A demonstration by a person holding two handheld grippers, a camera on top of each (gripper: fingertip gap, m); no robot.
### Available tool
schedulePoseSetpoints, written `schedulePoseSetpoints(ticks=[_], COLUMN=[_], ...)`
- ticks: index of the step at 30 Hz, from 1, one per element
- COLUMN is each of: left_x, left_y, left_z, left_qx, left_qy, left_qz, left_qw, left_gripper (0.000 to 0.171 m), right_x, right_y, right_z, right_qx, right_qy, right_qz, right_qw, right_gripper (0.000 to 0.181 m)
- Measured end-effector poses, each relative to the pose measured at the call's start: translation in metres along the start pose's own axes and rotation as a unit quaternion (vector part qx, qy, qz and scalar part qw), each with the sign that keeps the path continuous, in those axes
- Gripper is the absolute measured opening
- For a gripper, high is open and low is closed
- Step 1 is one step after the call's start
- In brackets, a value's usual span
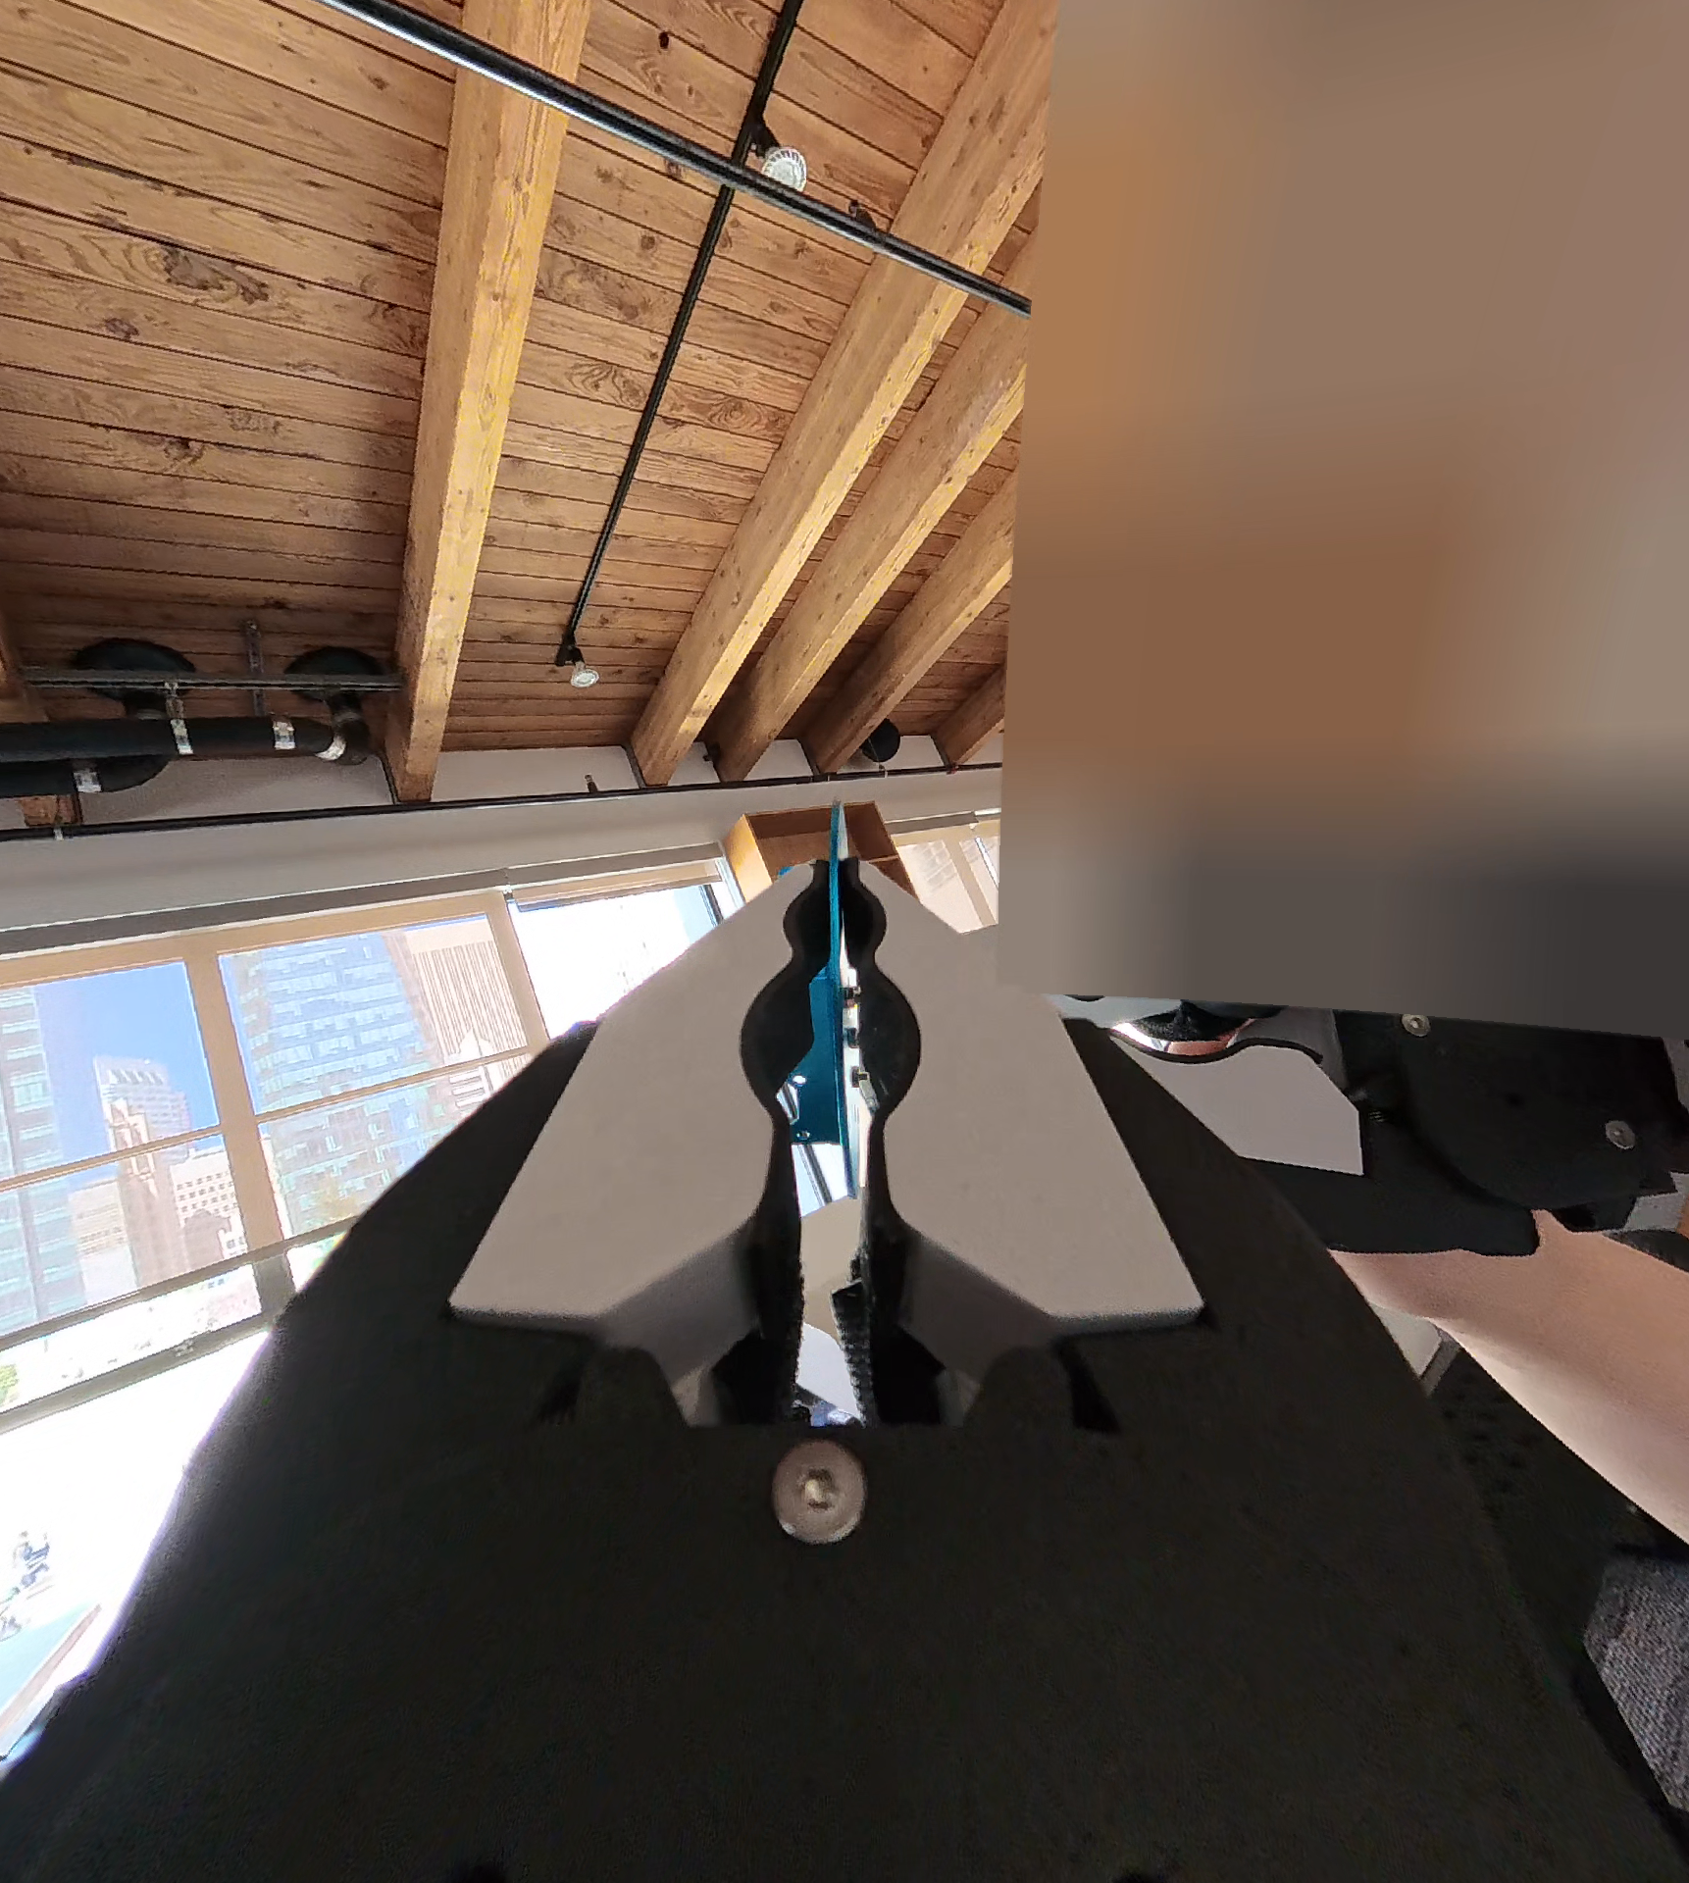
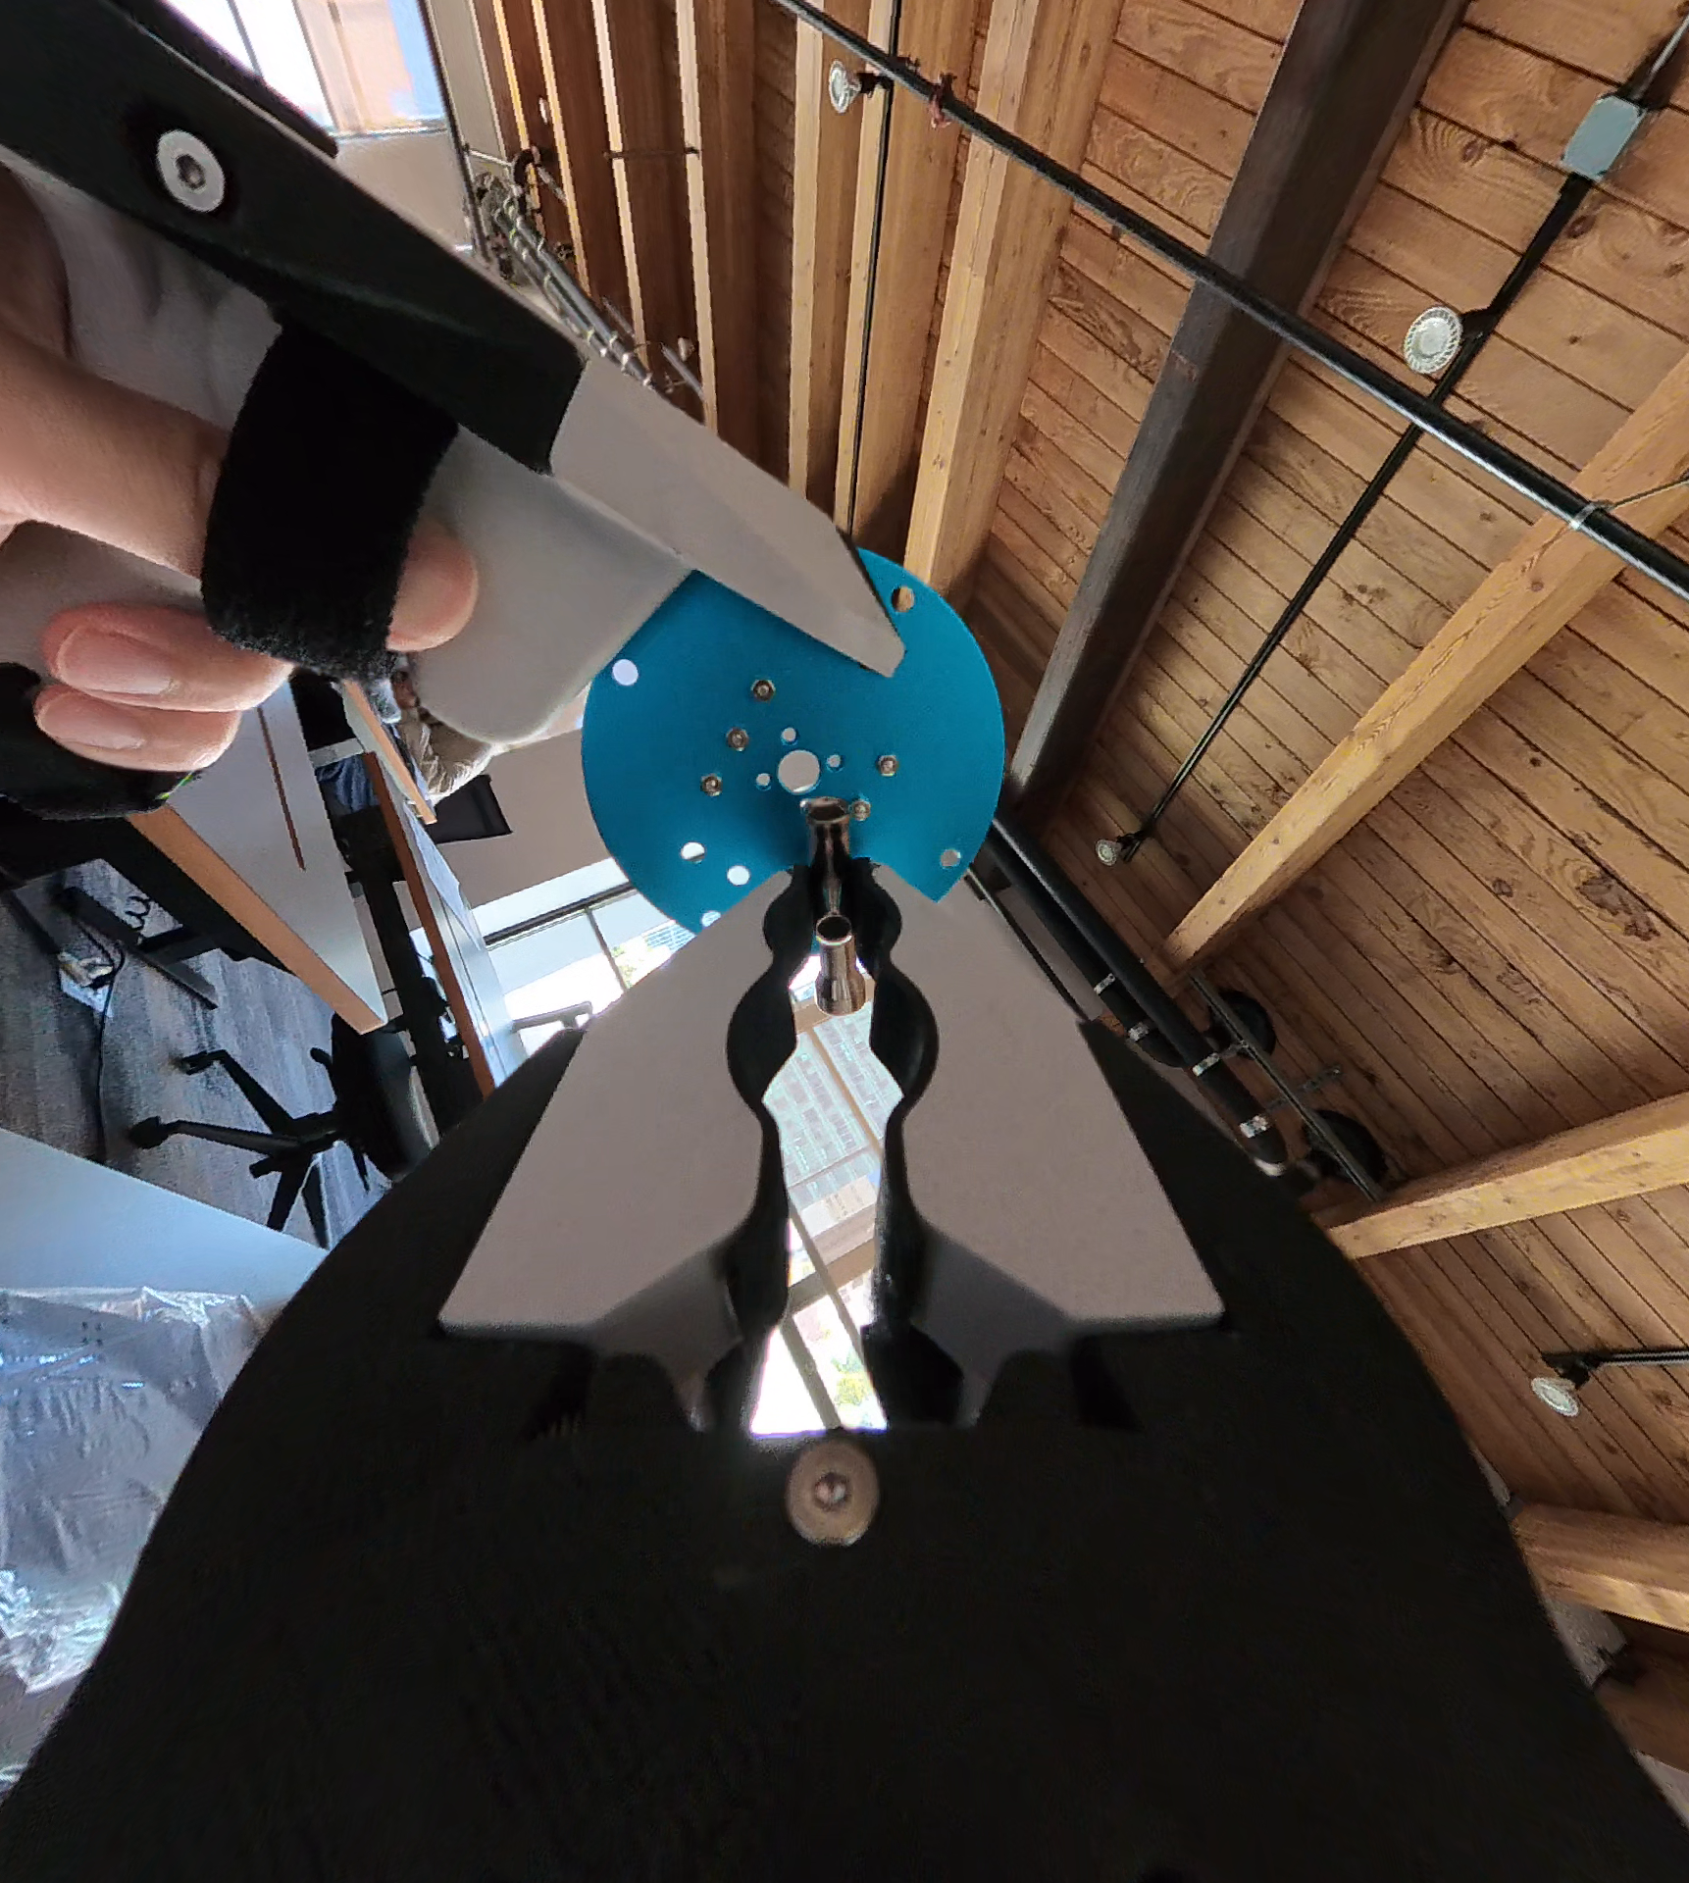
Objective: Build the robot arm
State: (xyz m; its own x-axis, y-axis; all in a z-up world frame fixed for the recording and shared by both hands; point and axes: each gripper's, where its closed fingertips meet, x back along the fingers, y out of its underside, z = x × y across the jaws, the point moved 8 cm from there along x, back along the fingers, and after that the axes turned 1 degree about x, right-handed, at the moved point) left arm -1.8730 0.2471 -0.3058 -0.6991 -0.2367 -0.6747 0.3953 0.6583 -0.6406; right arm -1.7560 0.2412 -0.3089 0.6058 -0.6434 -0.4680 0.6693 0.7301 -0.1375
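POSE: both hand-held grippers pointed up toward the ceiling | LEFT: left hand-held gripper (image 1: 835,866) clamped edge-on on one blue perforated disc (image 2: 820,703) | RIGHT: right hand-held gripper (image 2: 832,876) nearly closed on one metal socket tool (image 2: 835,917), tip touching the disc.

**Metal, plastic and timber**

The blue disc (image 2: 718,713) looks like smooth anodised metal with a satin sheen, its small screws bright. The socket tool (image 2: 835,958) is polished, mirror-like steel. The right gripper (image 2: 825,886) has matt black plastic housing and flat grey fingers; the left gripper (image 1: 835,876) has the same finish. Ceiling beams (image 1: 484,357) are rough, knotty wood. The plastic bag (image 2: 56,1447) is glossy and crinkled.
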Motion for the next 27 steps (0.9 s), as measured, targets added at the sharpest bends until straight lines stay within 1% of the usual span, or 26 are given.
schedulePoseSetpoints(ticks=[5,9,11,14,19,24,27], left_x=[-0.001,-0.001,-0.001,-0.003,-0.005,-0.008,-0.011], left_y=[0.003,0.007,0.009,0.010,0.012,0.015,0.017], left_z=[-0.003,-0.009,-0.009,-0.005,-0.004,-0.004,-0.004], left_qx=[0.022,0.067,0.061,0.042,0.041,0.020,0.037], left_qy=[-0.002,-0.013,-0.013,-0.015,-0.008,-0.005,-0.013], left_qz=[-0.005,-0.017,-0.022,-0.030,-0.034,-0.066,-0.096], left_qw=[1.000,0.998,0.998,0.999,0.999,0.998,0.995], left_gripper=[0.000,0.000,0.000,0.000,0.000,0.000,0.000], right_x=[-0.002,0.001,0.000,-0.005,-0.006,-0.006,-0.008], right_y=[0.002,0.001,-0.001,0.001,0.004,0.007,0.008], right_z=[0.000,0.002,0.005,0.004,0.003,0.002,-0.001], right_qx=[0.001,-0.005,-0.012,0.010,0.019,0.052,0.115], right_qy=[-0.005,-0.016,-0.021,-0.040,-0.050,-0.070,-0.072], right_qz=[-0.017,-0.023,-0.023,-0.039,-0.048,-0.070,-0.093], right_qw=[1.000,1.000,0.999,0.998,0.997,0.994,0.986], right_gripper=[0.006,0.007,0.007,0.007,0.007,0.007,0.007])
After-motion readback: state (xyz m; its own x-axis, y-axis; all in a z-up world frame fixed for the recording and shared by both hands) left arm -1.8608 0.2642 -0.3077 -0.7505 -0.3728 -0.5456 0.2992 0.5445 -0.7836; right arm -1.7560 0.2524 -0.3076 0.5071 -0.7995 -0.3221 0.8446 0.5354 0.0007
